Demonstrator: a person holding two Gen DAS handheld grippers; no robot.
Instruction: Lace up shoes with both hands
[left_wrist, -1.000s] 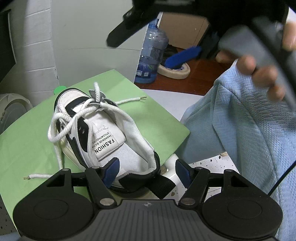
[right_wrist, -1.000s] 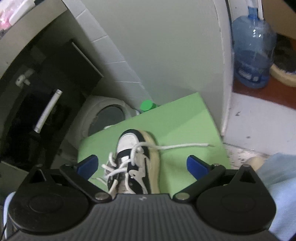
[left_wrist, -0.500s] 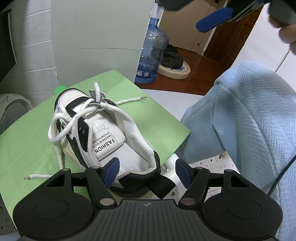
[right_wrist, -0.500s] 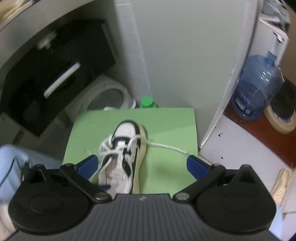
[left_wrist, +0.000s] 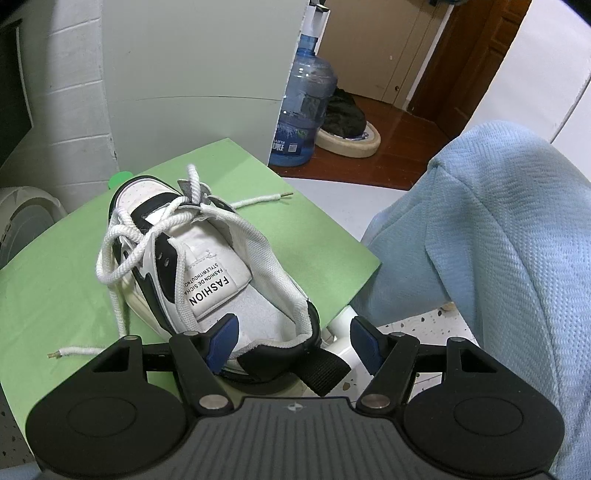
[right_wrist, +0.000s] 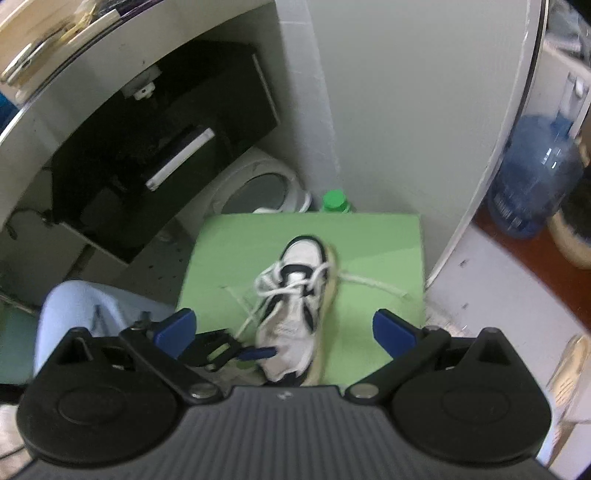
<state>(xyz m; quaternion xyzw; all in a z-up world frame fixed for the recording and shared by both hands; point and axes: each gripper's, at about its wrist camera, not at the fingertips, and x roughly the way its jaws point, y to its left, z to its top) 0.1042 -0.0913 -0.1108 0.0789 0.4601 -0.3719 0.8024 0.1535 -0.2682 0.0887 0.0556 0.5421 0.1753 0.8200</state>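
Note:
A white and black shoe (left_wrist: 207, 273) lies on a green mat (left_wrist: 55, 277), toe pointing away, tongue labelled FASHION. Its white lace (left_wrist: 122, 236) is loosely threaded near the toe. One loose end (left_wrist: 266, 197) trails right and the other (left_wrist: 70, 350) lies at the left. My left gripper (left_wrist: 293, 341) stands open at the heel: the left pad sits over the collar, the right pad is clear of the shoe. In the right wrist view my right gripper (right_wrist: 284, 329) hangs open and empty high above the shoe (right_wrist: 295, 306), with the left gripper (right_wrist: 225, 350) visible beside the heel.
A person's leg in light blue cloth (left_wrist: 498, 240) fills the right side, another (right_wrist: 81, 306) at the left. A blue water bottle (left_wrist: 306, 110) stands past the mat's far corner. A green cap (right_wrist: 334, 201), a white round appliance (right_wrist: 258, 188) and a black box (right_wrist: 166, 158) sit behind.
The right gripper has risen well above the shoe, rolled, and left the left wrist view. The shoe looks smaller under it. The left gripper and shoe have stayed put.

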